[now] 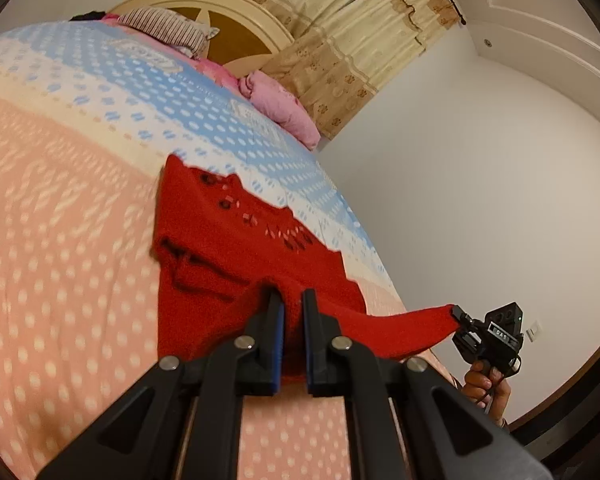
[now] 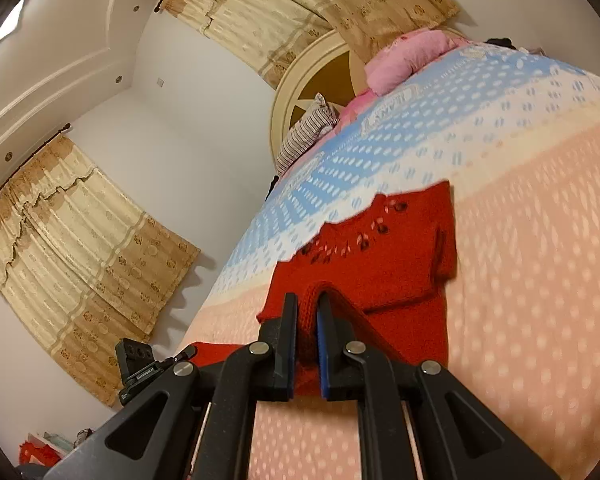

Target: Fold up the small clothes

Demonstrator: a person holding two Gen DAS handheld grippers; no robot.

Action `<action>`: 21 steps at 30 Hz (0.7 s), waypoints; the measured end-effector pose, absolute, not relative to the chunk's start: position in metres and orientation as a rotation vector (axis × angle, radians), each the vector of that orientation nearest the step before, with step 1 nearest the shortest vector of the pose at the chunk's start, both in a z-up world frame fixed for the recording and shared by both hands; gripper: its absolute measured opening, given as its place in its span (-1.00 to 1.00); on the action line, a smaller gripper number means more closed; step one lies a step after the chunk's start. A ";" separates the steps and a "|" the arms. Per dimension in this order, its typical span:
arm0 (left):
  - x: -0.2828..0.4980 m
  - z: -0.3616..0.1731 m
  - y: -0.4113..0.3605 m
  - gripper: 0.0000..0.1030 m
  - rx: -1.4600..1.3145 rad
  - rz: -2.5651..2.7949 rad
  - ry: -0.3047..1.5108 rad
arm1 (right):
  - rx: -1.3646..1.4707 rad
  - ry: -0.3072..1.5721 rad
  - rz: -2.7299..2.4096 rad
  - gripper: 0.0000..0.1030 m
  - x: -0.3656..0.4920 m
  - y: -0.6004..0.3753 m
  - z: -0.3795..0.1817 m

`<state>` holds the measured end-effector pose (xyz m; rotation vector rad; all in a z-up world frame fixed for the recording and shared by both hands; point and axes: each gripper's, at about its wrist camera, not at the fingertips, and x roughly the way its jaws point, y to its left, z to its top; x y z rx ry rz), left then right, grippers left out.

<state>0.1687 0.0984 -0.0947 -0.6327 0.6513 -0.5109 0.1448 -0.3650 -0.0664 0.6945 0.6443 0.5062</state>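
Note:
A small red knitted sweater [image 1: 228,236] with open lace holes lies on the bed; it also shows in the right wrist view [image 2: 380,268]. My left gripper [image 1: 292,300] is shut on the sweater's near edge. My right gripper [image 2: 308,304] is shut on another part of that edge, on a ribbed fold. In the left wrist view the right gripper [image 1: 458,314] holds a stretched strip of the sweater off the bed's right side. The near edge is lifted; the far part rests on the bed.
The bed [image 1: 60,240] has a pink, cream and blue dotted cover. A striped pillow [image 1: 164,28] and a pink quilt [image 1: 280,108] lie near the headboard [image 1: 236,20]. Curtains [image 2: 80,240] and white walls surround the bed.

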 end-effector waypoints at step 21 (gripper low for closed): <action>0.301 -0.107 0.091 -0.84 -0.643 -0.470 0.686 | 0.678 0.724 0.363 -0.84 0.281 -0.365 -0.088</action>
